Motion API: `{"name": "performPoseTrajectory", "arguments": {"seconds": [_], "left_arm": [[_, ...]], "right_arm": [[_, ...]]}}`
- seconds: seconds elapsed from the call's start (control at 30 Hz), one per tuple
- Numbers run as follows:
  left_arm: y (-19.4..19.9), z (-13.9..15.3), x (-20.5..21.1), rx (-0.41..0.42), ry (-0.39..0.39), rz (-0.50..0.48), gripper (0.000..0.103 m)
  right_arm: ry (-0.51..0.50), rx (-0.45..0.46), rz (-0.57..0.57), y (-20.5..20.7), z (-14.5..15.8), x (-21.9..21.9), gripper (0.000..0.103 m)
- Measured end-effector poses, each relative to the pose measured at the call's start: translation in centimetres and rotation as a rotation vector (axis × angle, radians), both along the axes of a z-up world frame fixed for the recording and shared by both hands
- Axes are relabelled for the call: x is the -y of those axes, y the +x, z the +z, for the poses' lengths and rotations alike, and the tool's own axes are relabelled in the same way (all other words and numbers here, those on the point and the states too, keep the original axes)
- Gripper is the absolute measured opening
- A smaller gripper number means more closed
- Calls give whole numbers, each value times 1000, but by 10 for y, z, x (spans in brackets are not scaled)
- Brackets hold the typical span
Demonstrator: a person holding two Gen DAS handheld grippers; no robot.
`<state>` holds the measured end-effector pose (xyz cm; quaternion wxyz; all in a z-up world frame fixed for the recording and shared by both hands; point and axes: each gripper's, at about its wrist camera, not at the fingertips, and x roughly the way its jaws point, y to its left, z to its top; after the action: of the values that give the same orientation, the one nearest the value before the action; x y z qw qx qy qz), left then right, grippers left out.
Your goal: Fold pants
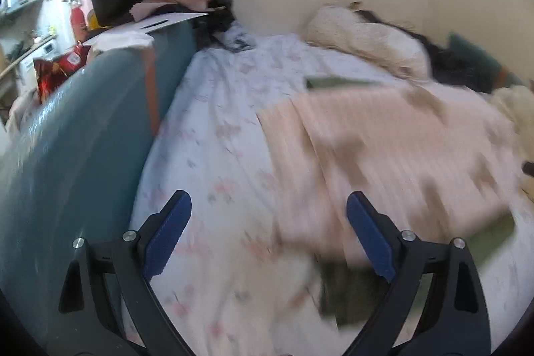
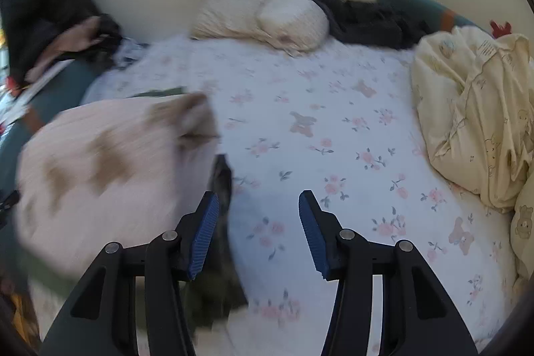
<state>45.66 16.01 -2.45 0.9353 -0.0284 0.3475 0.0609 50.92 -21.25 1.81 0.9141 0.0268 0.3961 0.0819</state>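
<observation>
Left wrist view: the left tongs (image 1: 268, 236) stand wide open with nothing between the blue pads (image 1: 167, 236), held low and pointing forward over the bed sheet (image 1: 213, 135), a white floral one. The pants (image 1: 383, 155), pale pink with brown patches and dark green edging, lie spread on the sheet ahead and to the right of the tongs; the picture is blurred there, so the folds cannot be read. A teal bed frame (image 1: 76, 139) runs along the left side. A cream pillow (image 1: 367, 39) lies at the far wall.

Right wrist view: the right tongs (image 2: 258, 232) are also open, moderately wide, gripping nothing, hovering above the sheet (image 2: 333, 122). The pants (image 2: 110, 162) lie bunched to the left, their dark edge just beside the left pad (image 2: 203, 236); contact cannot be determined. A yellow duvet (image 2: 474, 109) is heaped at the right. The pillow (image 2: 267, 19) lies against the wall.
</observation>
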Motion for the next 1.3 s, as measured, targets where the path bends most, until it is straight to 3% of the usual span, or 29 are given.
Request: {"name": "performPoseTrajectory", "arguments": {"seconds": [0.07,0.13,0.23,0.33,0.43,0.67,0.77,1.03,1.17,1.3], "left_arm": [[-30,1,7,38,5,-16,93],[-65,9,15,59,-41,-22,93],[-121,28,28,100,-84,-25,93],[-167,50,38,116,-131,-41,94],[-212,67,51,112,-102,-32,102],[-314,98,73,163,-84,-59,102],[-358,103,76,176,-108,-62,102],[-455,88,88,180,-99,-23,102],[-477,58,99,160,-127,-64,102],[-482,44,112,149,-84,-86,102]], "right_arm": [[21,23,51,-32,8,-1,59],[25,61,70,-69,19,-4,79],[59,81,93,-119,32,-11,85],[99,111,98,-175,47,-17,88],[110,142,123,-227,61,-25,89],[110,212,125,-333,88,-30,90],[112,242,145,-372,92,-31,103],[49,269,97,-482,71,-29,103],[-18,264,66,-514,42,-31,103],[-8,267,46,-526,28,-29,103]]}}
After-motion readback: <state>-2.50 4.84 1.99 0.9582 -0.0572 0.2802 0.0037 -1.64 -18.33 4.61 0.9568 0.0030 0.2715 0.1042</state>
